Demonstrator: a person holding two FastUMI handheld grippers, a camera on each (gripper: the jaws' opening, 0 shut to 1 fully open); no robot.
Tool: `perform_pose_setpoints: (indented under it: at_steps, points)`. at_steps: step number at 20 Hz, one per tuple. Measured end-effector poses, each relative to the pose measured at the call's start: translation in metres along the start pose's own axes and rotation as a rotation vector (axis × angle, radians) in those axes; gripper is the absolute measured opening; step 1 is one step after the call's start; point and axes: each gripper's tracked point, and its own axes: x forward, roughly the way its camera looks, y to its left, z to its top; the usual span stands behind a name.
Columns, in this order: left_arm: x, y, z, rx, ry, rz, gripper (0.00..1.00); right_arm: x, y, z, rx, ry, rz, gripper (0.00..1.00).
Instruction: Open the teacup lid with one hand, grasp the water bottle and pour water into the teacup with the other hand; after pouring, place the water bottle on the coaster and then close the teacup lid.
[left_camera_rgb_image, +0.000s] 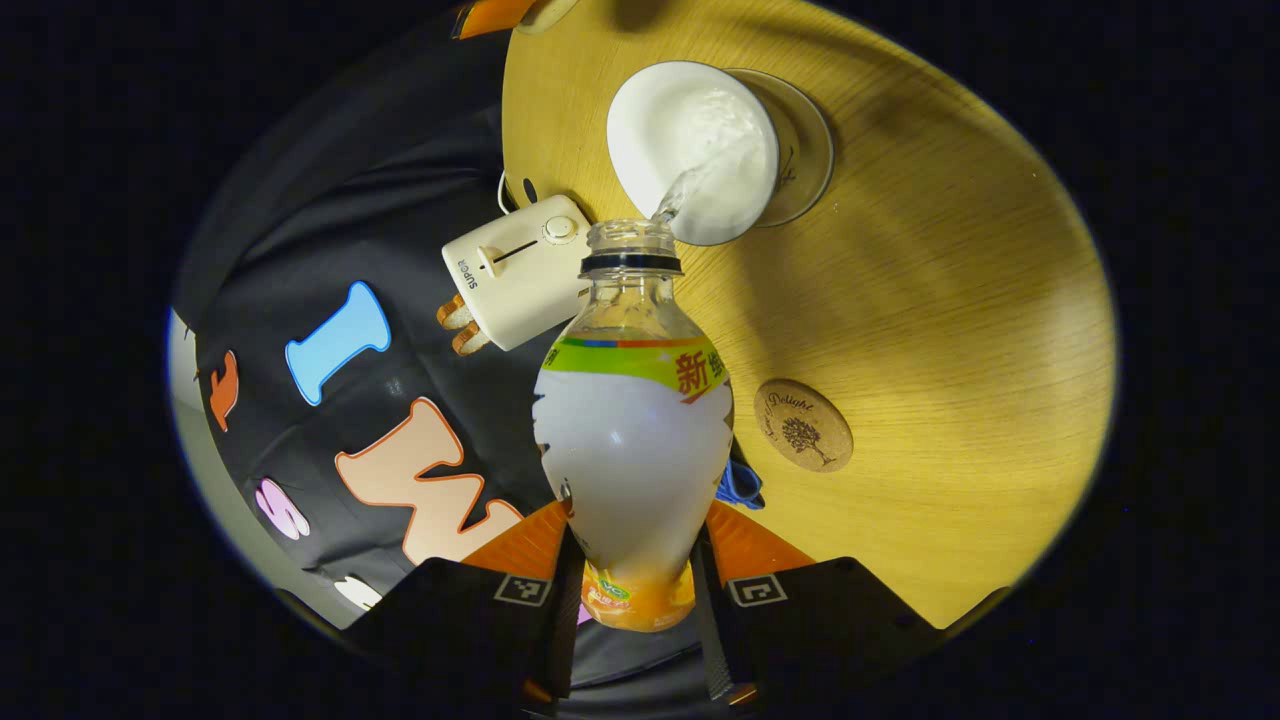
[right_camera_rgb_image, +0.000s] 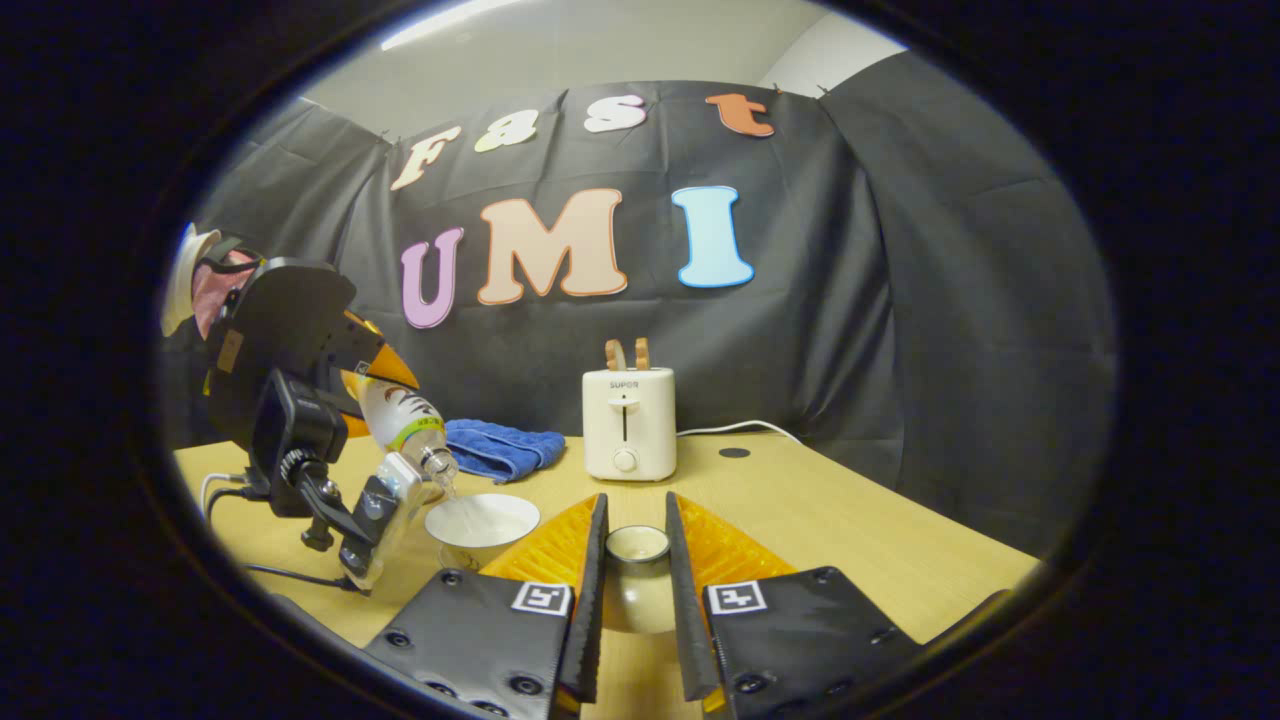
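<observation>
Water bottle (left_camera_rgb_image: 633, 430) is lying tipped between the left gripper (left_camera_rgb_image: 632, 575) fingers, both pressing on its lower body; its base is hidden between the fingers, cap off, clear neck above a green-and-white label. A thin stream is running from its mouth into the white teacup (left_camera_rgb_image: 695, 150), standing open on a glass saucer (left_camera_rgb_image: 805, 150) on the wooden table (left_camera_rgb_image: 950, 300); the water level inside is hard to make out against the white. Cork coaster (left_camera_rgb_image: 803, 425) is lying bare, just beside the bottle's shoulder in the left gripper view. The right gripper view is showing the pour from the side: bottle (right_camera_rgb_image: 405, 420) slanting down over the teacup (right_camera_rgb_image: 482, 525), left gripper (right_camera_rgb_image: 390, 375) farther off, hand behind it mostly cut off. Right gripper (right_camera_rgb_image: 637, 580) is pinching the teacup lid (right_camera_rgb_image: 637, 575), rim partly hidden by the fingers. Behind: white toaster (right_camera_rgb_image: 629, 422), blue cloth (right_camera_rgb_image: 500, 447).
</observation>
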Motion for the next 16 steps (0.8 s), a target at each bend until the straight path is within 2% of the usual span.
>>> perform_pose_setpoints:
  at_steps: [7,11,13,16]
  points:
    - [0.002,0.001,0.0,0.035,0.008,-0.003,0.49,0.001,-0.001,0.0,-0.001,-0.001,-0.002,0.36]
    - [0.005,-0.004,0.0,0.005,-0.003,-0.013,0.49,0.002,-0.001,-0.001,-0.001,-0.001,-0.002,0.36]
    - [0.006,-0.01,0.002,-0.064,-0.024,-0.019,0.49,0.002,-0.001,-0.001,-0.001,-0.003,-0.002,0.36]
    - [0.006,-0.024,0.007,-0.23,-0.072,-0.032,0.51,0.002,-0.001,-0.001,-0.001,-0.002,-0.002,0.35]
